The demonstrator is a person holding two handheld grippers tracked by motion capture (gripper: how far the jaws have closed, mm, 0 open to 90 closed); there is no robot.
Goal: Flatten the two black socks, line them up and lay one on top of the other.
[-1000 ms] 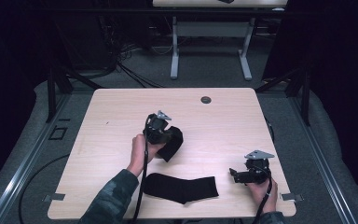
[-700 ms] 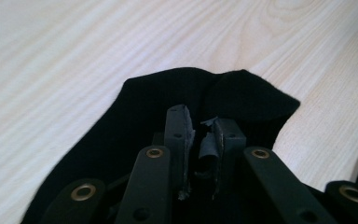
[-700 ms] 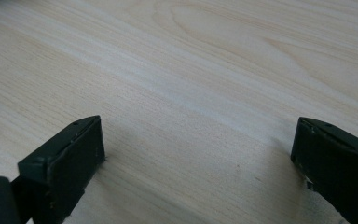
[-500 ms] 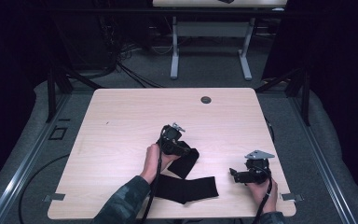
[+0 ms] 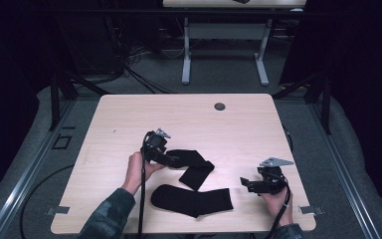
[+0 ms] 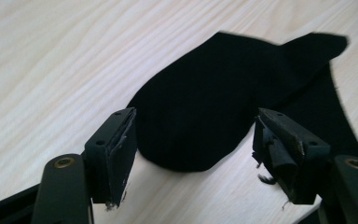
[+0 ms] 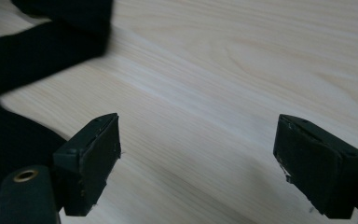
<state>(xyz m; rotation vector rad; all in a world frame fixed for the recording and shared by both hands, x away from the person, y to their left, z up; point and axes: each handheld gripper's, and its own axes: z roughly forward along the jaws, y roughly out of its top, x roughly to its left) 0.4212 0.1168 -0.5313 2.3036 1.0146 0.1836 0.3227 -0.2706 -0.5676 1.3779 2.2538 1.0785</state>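
Dark floor surrounds the pale table (image 5: 129, 119), where your left gripper (image 6: 193, 154), jaws apart, faces the bent sock (image 6: 223, 112) just above the flat sock (image 5: 191, 200); close on its toe edge while your right gripper (image 7: 196, 163) waits spread open.

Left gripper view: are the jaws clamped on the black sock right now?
No, the left gripper has its jaws spread wide, and the black sock lies free on the table between them.

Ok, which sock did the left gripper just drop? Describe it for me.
On the wooden table, find the left gripper, jaws open. The bent black sock lies right before it, folded into an L, unlike the flat sock stretched straight nearer the person.
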